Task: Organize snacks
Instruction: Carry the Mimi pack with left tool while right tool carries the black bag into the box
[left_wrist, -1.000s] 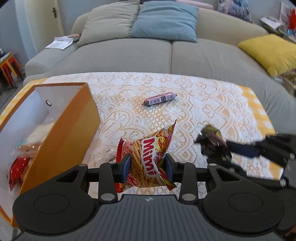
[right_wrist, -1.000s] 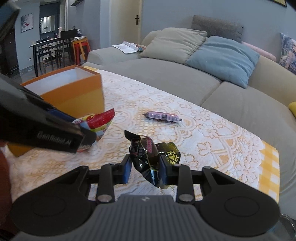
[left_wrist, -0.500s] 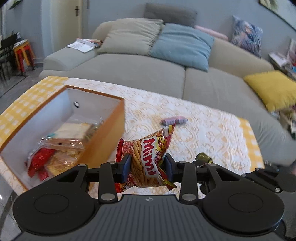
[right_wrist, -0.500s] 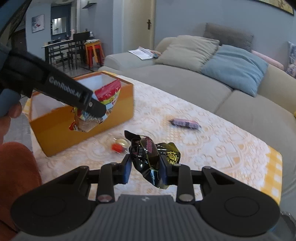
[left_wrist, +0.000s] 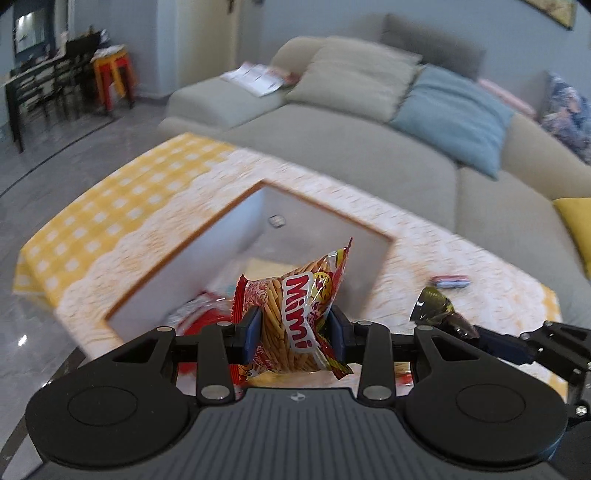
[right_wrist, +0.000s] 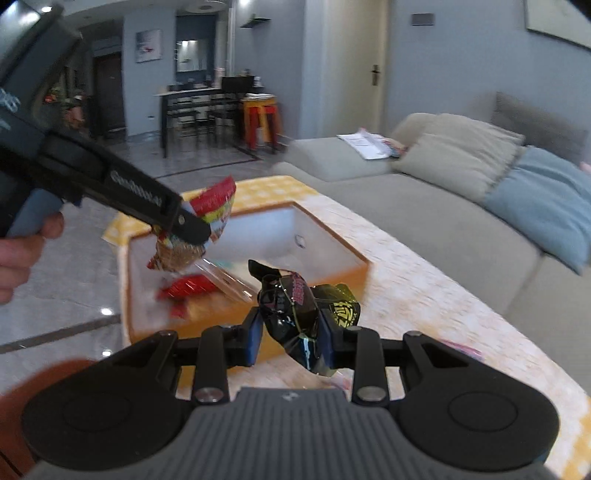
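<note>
My left gripper is shut on a red and yellow Mimi snack bag and holds it over the open orange box with white inner walls. In the right wrist view the left gripper hangs above the box with the bag. My right gripper is shut on a dark shiny wrapper, just in front of the box's near wall; it also shows in the left wrist view. Several packets lie inside the box.
A pink wrapped bar lies on the lace tablecloth to the right of the box. A grey sofa with cushions stands behind the table. The table's left edge drops to the tiled floor.
Both grippers have swung left toward the box with their snacks. The Mimi bag has gone from beside the box to over its opening. The dark wrapper now sits close to the box.
</note>
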